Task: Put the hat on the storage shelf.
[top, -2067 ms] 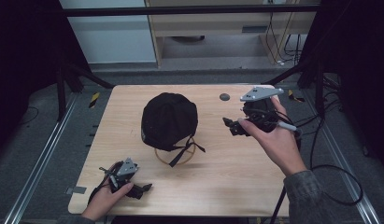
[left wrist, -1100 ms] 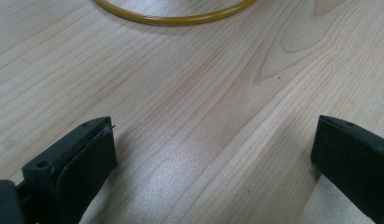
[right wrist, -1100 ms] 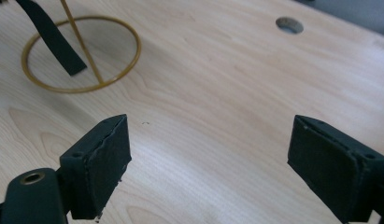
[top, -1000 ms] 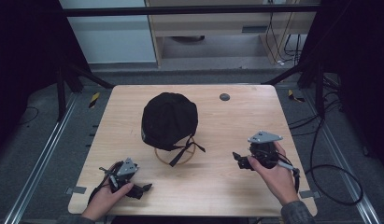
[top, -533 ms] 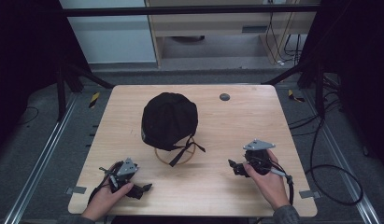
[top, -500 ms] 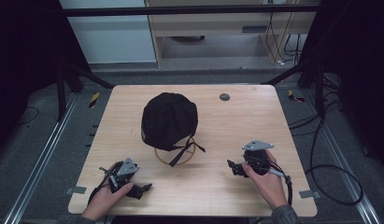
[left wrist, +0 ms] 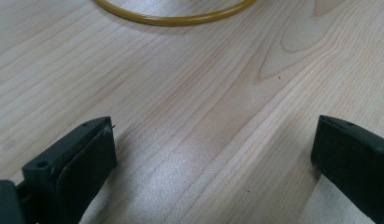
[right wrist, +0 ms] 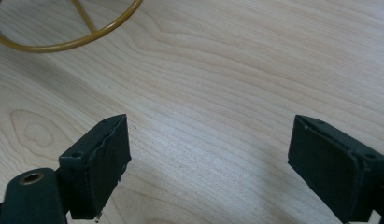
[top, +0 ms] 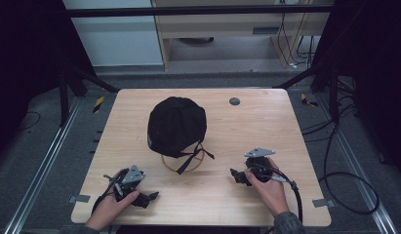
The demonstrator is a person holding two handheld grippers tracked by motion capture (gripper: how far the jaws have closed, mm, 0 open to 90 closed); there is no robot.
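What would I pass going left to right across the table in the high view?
left gripper → black cap on its yellow ring stand → small dark disc → right gripper

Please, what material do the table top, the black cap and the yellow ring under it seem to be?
Table top: pale wood or wood-look laminate, matte, with visible grain lines. Black cap: soft fabric, dull, with loose straps. Yellow ring: thin, smooth and slightly glossy, perhaps plastic or coated wire; the pictures leave this open.
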